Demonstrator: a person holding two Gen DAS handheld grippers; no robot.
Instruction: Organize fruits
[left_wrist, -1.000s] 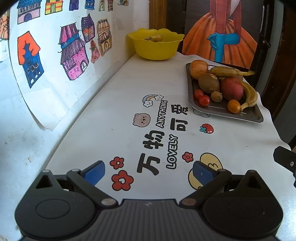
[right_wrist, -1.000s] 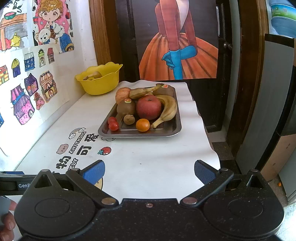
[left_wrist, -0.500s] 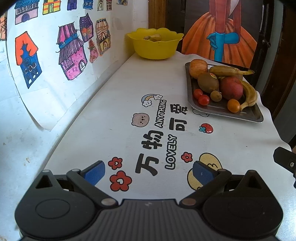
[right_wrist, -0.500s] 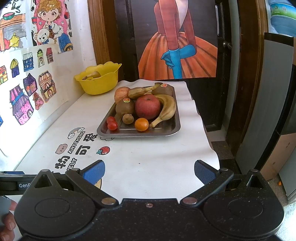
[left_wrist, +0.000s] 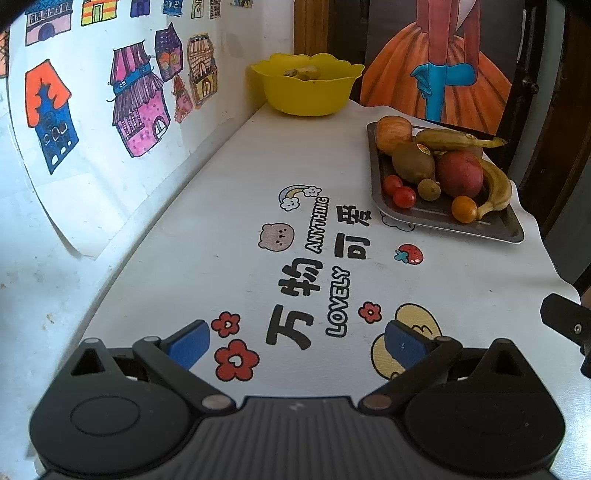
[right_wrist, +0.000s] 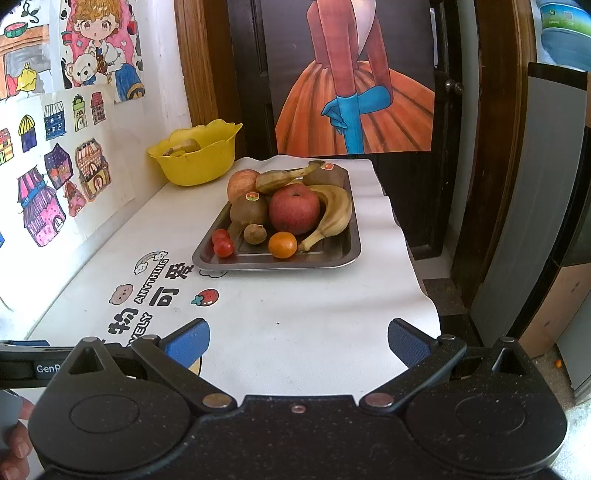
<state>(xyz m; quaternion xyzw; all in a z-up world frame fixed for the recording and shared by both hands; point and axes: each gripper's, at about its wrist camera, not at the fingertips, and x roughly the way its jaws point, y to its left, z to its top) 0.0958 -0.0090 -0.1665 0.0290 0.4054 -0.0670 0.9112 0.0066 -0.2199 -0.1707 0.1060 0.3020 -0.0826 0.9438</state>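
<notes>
- Two tongs, left gripper (left_wrist: 297, 341) and right gripper (right_wrist: 298, 339), gape released, well short of the metal tray (right_wrist: 334, 258).
- Yellow bowl (right_wrist: 195, 162) sits beyond the tray's far-left corner.

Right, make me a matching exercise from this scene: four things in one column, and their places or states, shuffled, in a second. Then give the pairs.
Things:
1. bowl
2. orange
3. tomatoes
4. right claw

Places or states:
A. near left corner of the tray
B. open and empty, above the table's near end
C. by the wall, beyond the tray
D. at the tray's near edge, beside the banana tip

Pairs: 1-C, 2-D, 3-A, 4-B
</notes>
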